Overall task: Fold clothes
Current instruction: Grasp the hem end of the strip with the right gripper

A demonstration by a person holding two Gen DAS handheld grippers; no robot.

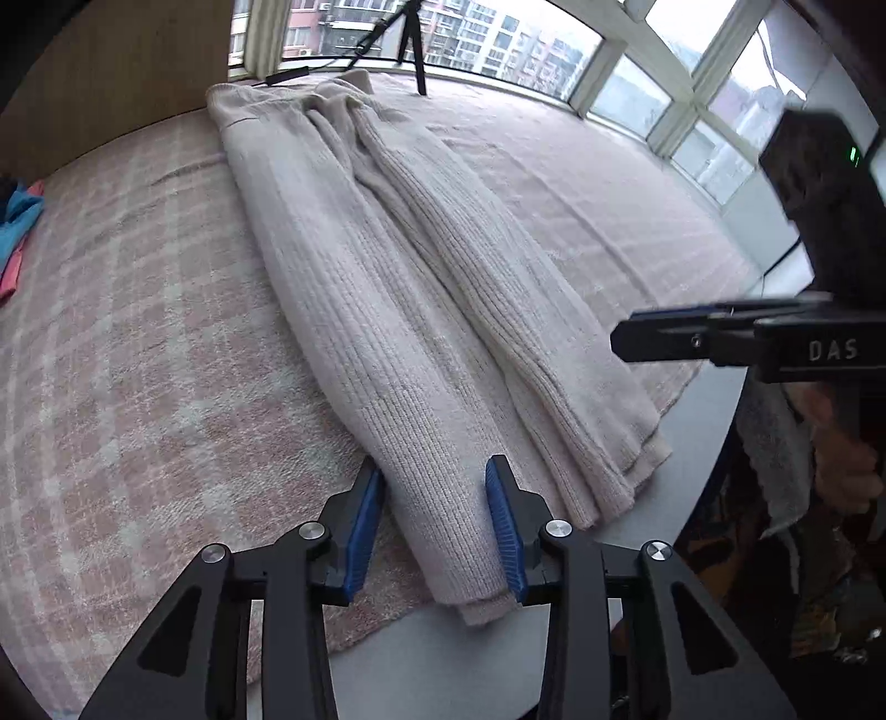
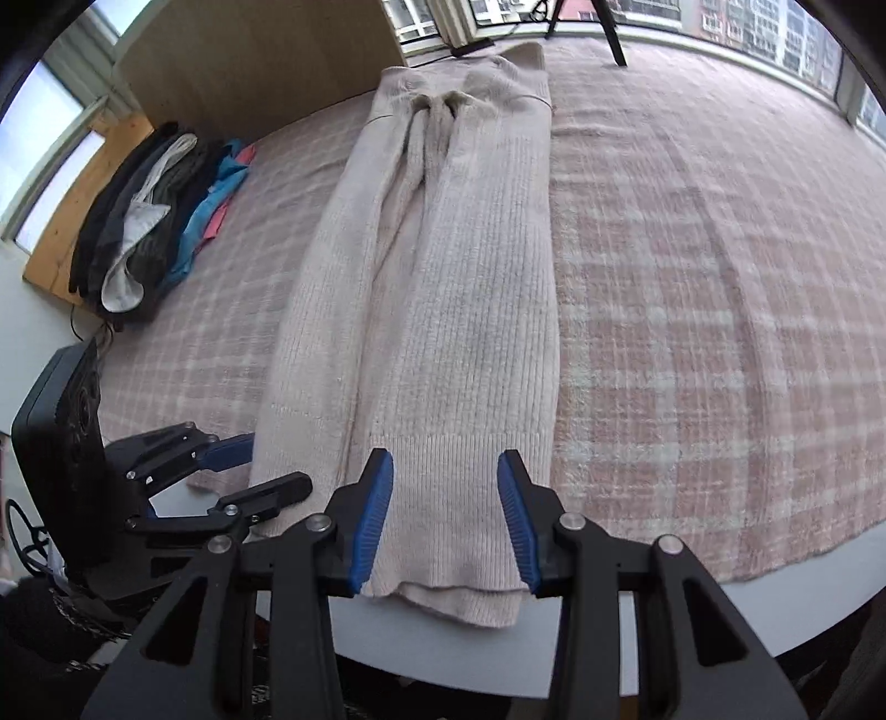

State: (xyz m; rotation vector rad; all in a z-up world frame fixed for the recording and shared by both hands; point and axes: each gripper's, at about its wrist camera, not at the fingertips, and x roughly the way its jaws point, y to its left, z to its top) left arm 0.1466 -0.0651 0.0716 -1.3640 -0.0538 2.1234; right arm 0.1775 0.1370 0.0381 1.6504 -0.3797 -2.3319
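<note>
A beige ribbed sweater (image 2: 443, 310) lay lengthwise down the frame's middle on a pink plaid blanket (image 2: 692, 332), hem at the bottom. The left gripper (image 1: 434, 520) and right gripper (image 2: 446, 518) each stood wide open astride the hem, holding nothing. Dark clothes (image 2: 138, 221) sat upper left.

We find the sweater (image 2: 443, 288) lengthwise on the blanket (image 2: 692, 332), hem over the table edge (image 2: 720, 615), clothes pile (image 2: 149, 216) left, tripod (image 1: 412, 50) behind.
</note>
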